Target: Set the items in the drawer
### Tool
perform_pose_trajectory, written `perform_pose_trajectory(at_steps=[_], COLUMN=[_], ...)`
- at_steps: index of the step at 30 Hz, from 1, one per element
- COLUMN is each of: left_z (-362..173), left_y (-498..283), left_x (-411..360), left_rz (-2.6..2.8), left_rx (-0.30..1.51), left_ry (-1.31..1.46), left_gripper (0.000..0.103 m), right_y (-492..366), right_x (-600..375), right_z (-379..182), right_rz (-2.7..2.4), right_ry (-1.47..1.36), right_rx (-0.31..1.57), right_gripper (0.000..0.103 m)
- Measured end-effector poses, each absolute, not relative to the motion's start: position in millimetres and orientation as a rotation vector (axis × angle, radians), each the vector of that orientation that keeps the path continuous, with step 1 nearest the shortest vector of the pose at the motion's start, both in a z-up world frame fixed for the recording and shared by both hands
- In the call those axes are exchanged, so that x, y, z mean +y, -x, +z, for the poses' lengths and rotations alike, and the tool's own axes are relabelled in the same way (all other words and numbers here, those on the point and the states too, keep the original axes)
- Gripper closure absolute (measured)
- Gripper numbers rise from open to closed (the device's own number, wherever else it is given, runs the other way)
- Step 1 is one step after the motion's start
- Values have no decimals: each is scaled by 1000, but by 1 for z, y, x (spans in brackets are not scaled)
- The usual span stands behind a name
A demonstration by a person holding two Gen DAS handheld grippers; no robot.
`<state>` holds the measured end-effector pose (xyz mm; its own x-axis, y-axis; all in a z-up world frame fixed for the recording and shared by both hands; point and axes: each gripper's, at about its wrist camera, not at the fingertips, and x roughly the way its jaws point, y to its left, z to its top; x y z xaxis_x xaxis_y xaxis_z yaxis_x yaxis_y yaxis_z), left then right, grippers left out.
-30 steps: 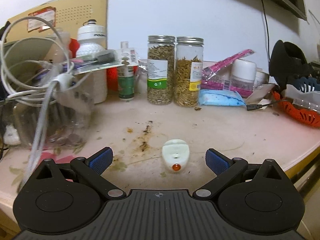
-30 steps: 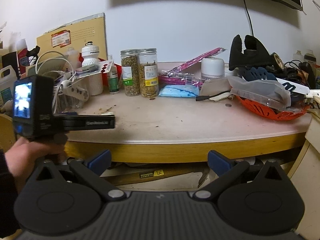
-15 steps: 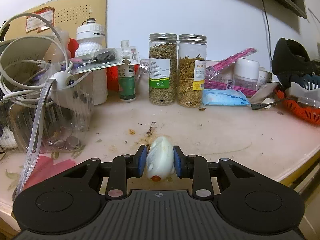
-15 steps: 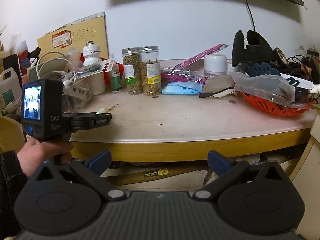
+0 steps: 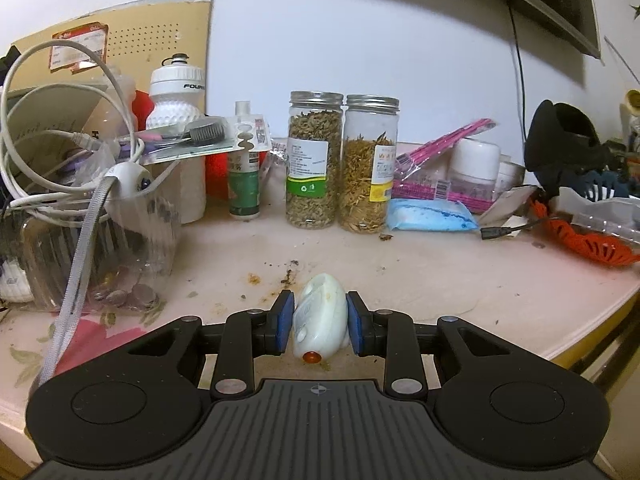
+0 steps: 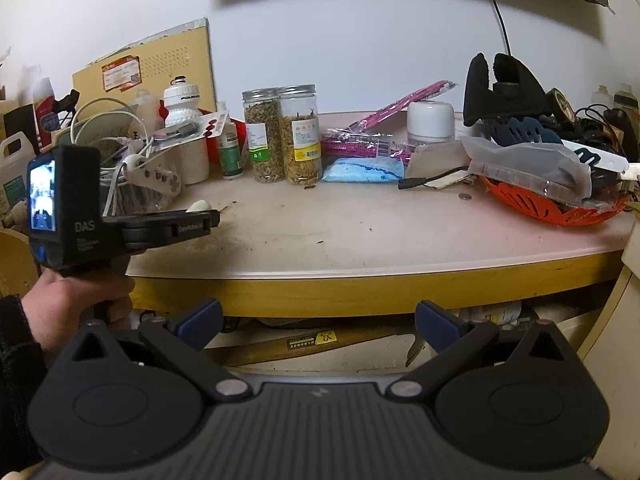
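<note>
Blue pads of the left gripper [image 5: 320,322] press on both sides of a small white plastic device with an orange button [image 5: 320,320], clasping it low over the pale pink tabletop [image 5: 460,280]; whether the device rests on the surface or is lifted just clear cannot be told. From the right wrist view, the right gripper [image 6: 318,320] hangs below the table's yellow front edge with its jaws spread wide and nothing between them. At nine o'clock in that view a hand [image 6: 76,304] holds the left tool, and the white device peeps out at its tip. Beyond the grasp, at ten o'clock in the left view, stands a clear tub of cables [image 5: 92,232]; at twelve o'clock, farther back, two jars of dried herbs [image 5: 344,160] stand against the wall, with a blue packet [image 5: 430,216] at one o'clock and an orange basket [image 5: 592,240] at three. No drawer shows in either view. The step in hand seems to be picking up the device; carrying it on calls for a steady lift clear of the clutter, and for finding the drawer.
</note>
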<state>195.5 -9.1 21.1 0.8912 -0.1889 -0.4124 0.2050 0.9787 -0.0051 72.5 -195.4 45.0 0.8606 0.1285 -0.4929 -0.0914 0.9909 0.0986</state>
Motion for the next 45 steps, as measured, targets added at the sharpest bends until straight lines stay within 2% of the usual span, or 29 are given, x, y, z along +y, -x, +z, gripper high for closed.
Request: perform_pose_trajectory(at_steps=[32, 45], left_z=[38, 24], left_y=[-68, -58], left_x=[4, 12], left_rz=[-140, -87], left_rx=[505, 574], left_ry=[18, 38], left_gripper=[76, 76], right_y=[-61, -52], right_x=[-190, -186], right_z=[26, 24], right_rz=[114, 125], right_ry=[9, 31], right_rx=[547, 548], right_gripper=[0, 0])
